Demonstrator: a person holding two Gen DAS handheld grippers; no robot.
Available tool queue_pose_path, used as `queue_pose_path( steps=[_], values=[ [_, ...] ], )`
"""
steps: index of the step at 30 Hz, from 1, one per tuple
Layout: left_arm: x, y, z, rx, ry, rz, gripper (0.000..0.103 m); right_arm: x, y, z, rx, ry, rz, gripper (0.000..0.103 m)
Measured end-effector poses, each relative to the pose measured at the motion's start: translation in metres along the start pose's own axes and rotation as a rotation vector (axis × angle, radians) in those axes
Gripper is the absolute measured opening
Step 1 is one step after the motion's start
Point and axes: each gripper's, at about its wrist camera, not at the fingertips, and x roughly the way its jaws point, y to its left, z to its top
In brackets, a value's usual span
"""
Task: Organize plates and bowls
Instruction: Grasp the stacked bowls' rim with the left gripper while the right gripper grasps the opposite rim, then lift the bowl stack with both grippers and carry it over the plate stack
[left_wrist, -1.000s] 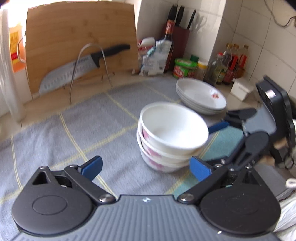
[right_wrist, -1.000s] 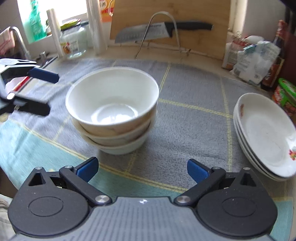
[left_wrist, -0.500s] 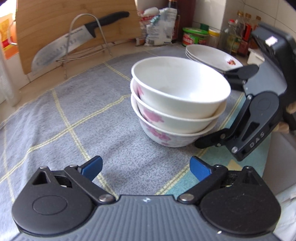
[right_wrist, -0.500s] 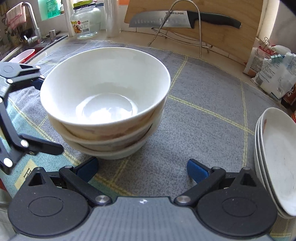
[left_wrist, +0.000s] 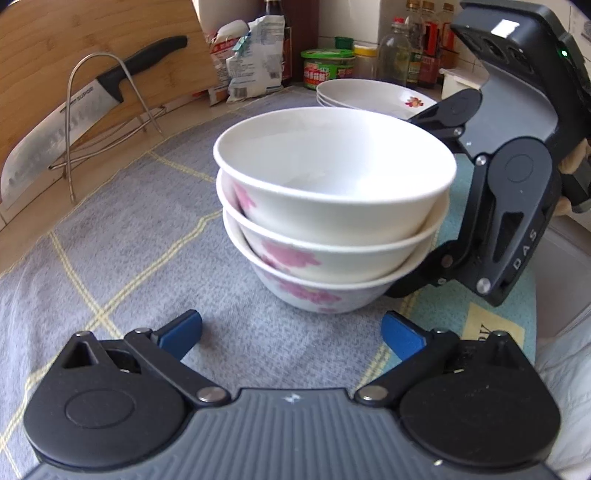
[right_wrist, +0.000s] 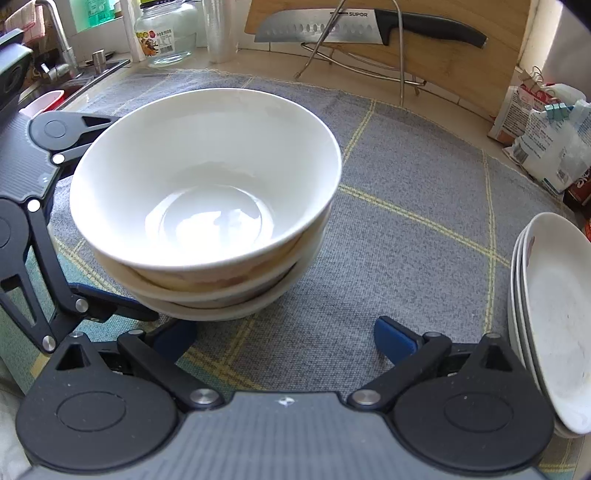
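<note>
Grey checked cloth (left_wrist: 122, 236) covers a kitchen worktop backed by a bamboo cutting board (left_wrist: 92, 55) and a chef's knife (left_wrist: 74, 107) on a wire rack, in the left wrist view. Three floral bowls (left_wrist: 332, 206) sit nested mouth-up at the cloth's centre, their shared axis upright but the stack leaning a little, rims uneven. Behind them a stack of shallow plates (left_wrist: 369, 94) lies flat near the condiment bottles. The left gripper (left_wrist: 291, 332) hangs just short of the bowls, its jaws opening to full spread with nothing between the blue fingers (left_wrist: 181, 330). The right gripper (left_wrist: 480, 206) flanks the stack's far side, one finger low beside the bottom bowl; whether it touches cannot be told.

From the right wrist view, the same bowls (right_wrist: 207, 199) fill the frame, openings facing up, top bowl shifted off-centre on the two below. The right gripper (right_wrist: 286, 338) stands wide, holding nothing, its left finger (right_wrist: 177, 338) close under the bottom bowl's edge. The left gripper (right_wrist: 40, 206) brackets the opposite side. The plates (right_wrist: 554, 321) rest stacked at right, well apart from the bowls.

Sorting looks largely done: bowls with bowls, plates with plates. Squaring up or relocating the bowl stack appears to remain.
</note>
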Motion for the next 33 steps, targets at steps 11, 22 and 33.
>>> queue_pose_path(
  steps=[11, 22, 33],
  values=[
    [0.007, -0.003, 0.014, 0.032, 0.035, -0.002, 0.101, 0.006, -0.009, 0.013, -0.206, 0.002, 0.13, 0.103],
    [0.001, -0.011, 0.03, 0.202, 0.061, -0.101, 0.09, -0.007, -0.009, 0.023, -0.407, -0.031, 0.305, 0.099],
    [0.007, 0.0, 0.034, 0.249, 0.087, -0.164, 0.08, -0.014, -0.016, 0.029, -0.443, -0.024, 0.349, 0.088]
  ],
)
